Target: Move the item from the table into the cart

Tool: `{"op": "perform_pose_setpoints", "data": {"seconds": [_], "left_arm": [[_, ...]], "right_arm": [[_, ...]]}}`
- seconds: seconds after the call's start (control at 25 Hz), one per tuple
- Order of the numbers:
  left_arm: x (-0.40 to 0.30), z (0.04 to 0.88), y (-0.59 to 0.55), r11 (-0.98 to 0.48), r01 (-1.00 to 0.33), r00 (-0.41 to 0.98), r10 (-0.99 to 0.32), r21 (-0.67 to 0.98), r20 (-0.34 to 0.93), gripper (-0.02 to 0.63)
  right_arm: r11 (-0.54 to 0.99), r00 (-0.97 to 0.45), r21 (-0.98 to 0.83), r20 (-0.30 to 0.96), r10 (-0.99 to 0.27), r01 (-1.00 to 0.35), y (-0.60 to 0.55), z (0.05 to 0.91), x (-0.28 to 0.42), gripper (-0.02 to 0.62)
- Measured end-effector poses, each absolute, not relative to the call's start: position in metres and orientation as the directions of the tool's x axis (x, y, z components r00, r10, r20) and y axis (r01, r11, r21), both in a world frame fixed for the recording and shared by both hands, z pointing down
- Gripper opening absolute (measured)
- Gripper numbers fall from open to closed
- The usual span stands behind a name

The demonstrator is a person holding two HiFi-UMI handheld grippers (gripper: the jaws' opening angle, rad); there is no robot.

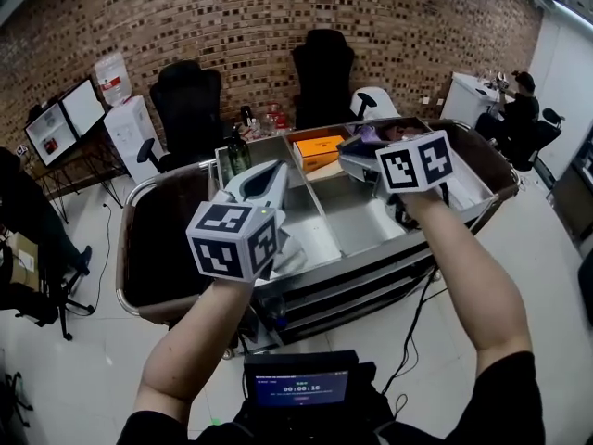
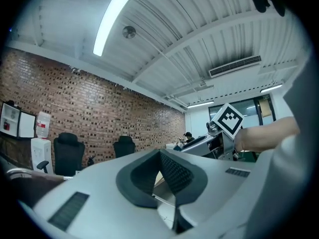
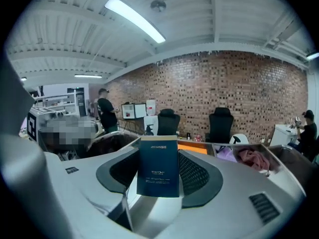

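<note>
Closest in, just short of the cart [image 1: 371,251], a small screen [image 1: 301,385] glows at the person's chest. Over the cart's near left corner sits the left gripper [image 2: 160,153], pointing level, its pads tip to tip with nothing between them. Over the cart's right half is the right gripper [image 1: 359,162], tipped slightly down, and there's the item: a dark blue box [image 3: 158,166] standing upright between its jaws, clamped by the pads on both sides and held in the air above the cart, not yet set down inside. On into the cart: a dark bottle [image 1: 238,154] in the back-left compartment, an orange box [image 1: 318,146] in the back-middle one, and a pink cloth [image 3: 251,158] bunched at the back right. Behind the cart stand two black office chairs [image 1: 190,100], and beyond them a brick wall [image 1: 232,17] closes off the room.
</note>
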State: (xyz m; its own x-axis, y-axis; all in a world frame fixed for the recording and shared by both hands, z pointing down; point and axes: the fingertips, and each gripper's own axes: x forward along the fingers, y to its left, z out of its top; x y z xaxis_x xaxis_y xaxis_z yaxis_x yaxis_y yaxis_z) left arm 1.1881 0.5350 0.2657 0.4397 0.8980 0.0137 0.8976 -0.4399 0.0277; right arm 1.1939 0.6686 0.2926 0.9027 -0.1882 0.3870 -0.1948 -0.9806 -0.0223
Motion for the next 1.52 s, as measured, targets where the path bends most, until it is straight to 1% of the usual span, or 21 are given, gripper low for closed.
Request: {"op": "perform_pose_setpoints", "data": {"seconds": [0.12,0.2,0.28,0.48,0.76,1.16,1.52], "left_arm": [[1.2,0.274,0.533,-0.457,0.889,0.456,0.889,0.029,0.041,0.0],[1.202,0.277,0.543,-0.446,0.893,0.443,0.895,0.055,0.057,0.0],[1.208,0.287,0.561,-0.438,0.895,0.431,0.898,0.09,0.09,0.0],[1.222,0.316,0.578,-0.475,0.878,0.458,0.869,0.056,0.188,0.0],[1.232,0.362,0.586,-0.473,0.878,0.434,0.851,0.072,0.295,0.0],[1.254,0.386,0.582,-0.497,0.865,0.45,0.832,0.073,0.325,0.0],[1.256,0.405,0.595,-0.495,0.866,0.447,0.824,0.061,0.348,0.0]], "right_arm": [[-0.98,0.867,-0.114,0.458,-0.195,-0.16,0.664,0.322,1.211,0.238],[-0.98,0.847,-0.143,0.495,-0.192,-0.139,0.67,0.336,1.216,0.238],[-0.982,0.816,-0.131,0.546,-0.188,-0.138,0.683,0.349,1.22,0.239],[-0.98,0.702,-0.111,0.685,-0.196,-0.165,0.694,0.391,1.226,0.239],[-0.979,0.569,-0.116,0.799,-0.192,-0.167,0.697,0.452,1.243,0.239],[-0.98,0.467,-0.159,0.862,-0.199,-0.124,0.703,0.509,1.256,0.239],[-0.982,0.473,-0.149,0.861,-0.186,-0.116,0.71,0.527,1.263,0.241]]}}
